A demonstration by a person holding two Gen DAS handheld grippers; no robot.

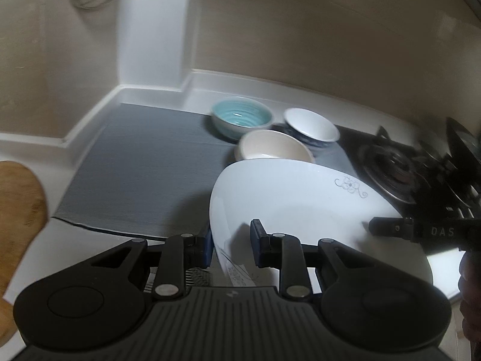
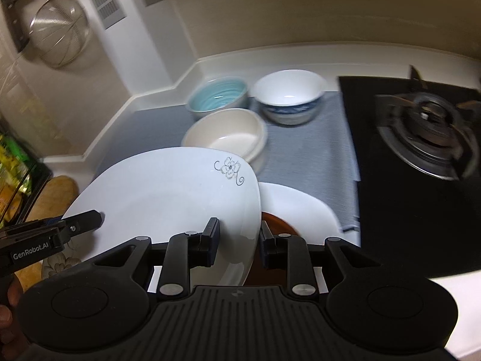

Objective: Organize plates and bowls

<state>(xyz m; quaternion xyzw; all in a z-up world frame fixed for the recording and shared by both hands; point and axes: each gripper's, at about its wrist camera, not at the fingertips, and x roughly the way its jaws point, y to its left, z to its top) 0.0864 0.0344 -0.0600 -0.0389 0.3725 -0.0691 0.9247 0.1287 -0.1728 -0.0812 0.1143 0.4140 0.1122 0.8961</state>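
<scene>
**Kitchen counter with a two-handed plate carry: hazards and obstacles**

Kitchen counter, white (image 2: 300,57), with a grey ribbed mat (image 1: 144,162) against a beige wall. At centre, a large white rounded-square plate with a small grey flower motif (image 2: 168,198) is held clear of the surface and tilted. The left gripper (image 1: 230,245) is clamped on its left rim and the right gripper (image 2: 239,240) on its right rim, one pad above and one below the edge in each case. Both holds appear to be narrow rim pinches on glazed ware, so uneven motion of the two hands could twist the plate out of one pinch and drop it.

Directly below lies a second white plate (image 2: 300,207) over a brown dish (image 2: 276,221); a fall would probably strike these.

Just beyond the carried plate's far edge sits a cream shallow bowl (image 2: 228,132), then a teal ribbed bowl (image 2: 216,93) and a white bowl with a blue-patterned outside (image 2: 288,96), all close together on the mat. These likely block any forward placement.

A black gas hob with a burner grate (image 2: 427,120) borders the mat on the right. A wooden board (image 1: 18,210) lies at the left, and a wire-mesh strainer (image 2: 57,30) hangs on the wall.
</scene>
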